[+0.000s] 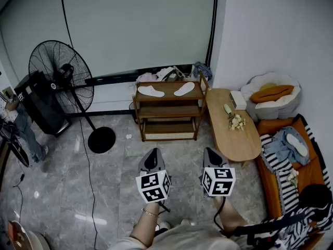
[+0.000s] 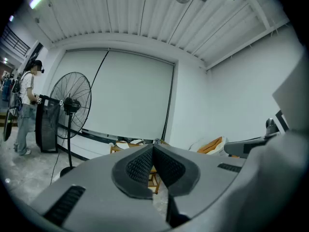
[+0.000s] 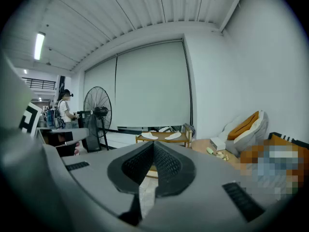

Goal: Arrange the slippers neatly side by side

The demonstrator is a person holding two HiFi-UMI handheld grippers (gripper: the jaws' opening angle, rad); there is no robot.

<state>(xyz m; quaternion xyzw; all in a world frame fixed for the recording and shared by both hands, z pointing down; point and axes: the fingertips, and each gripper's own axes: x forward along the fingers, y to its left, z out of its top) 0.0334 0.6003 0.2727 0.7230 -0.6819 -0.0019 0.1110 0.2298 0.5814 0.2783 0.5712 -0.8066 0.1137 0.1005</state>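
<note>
Two white slippers lie on the top shelf of a wooden rack (image 1: 167, 110) against the far wall: the left slipper (image 1: 151, 91) and the right slipper (image 1: 184, 89), apart and angled toward each other. In the right gripper view they show small as the left slipper (image 3: 149, 136) and right slipper (image 3: 173, 136). My left gripper (image 1: 151, 160) and right gripper (image 1: 212, 157) hover side by side over the floor, well short of the rack. Both are shut with nothing between the jaws, as the left gripper (image 2: 153, 149) and right gripper (image 3: 154, 145) views show.
A standing fan (image 1: 62, 77) is at the left, with a dark cabinet (image 1: 39, 103) beside it. A low oval wooden table (image 1: 234, 132) with flowers stands right of the rack. A sofa (image 1: 291, 160) with clothes runs along the right wall. A person (image 1: 23, 129) stands at far left.
</note>
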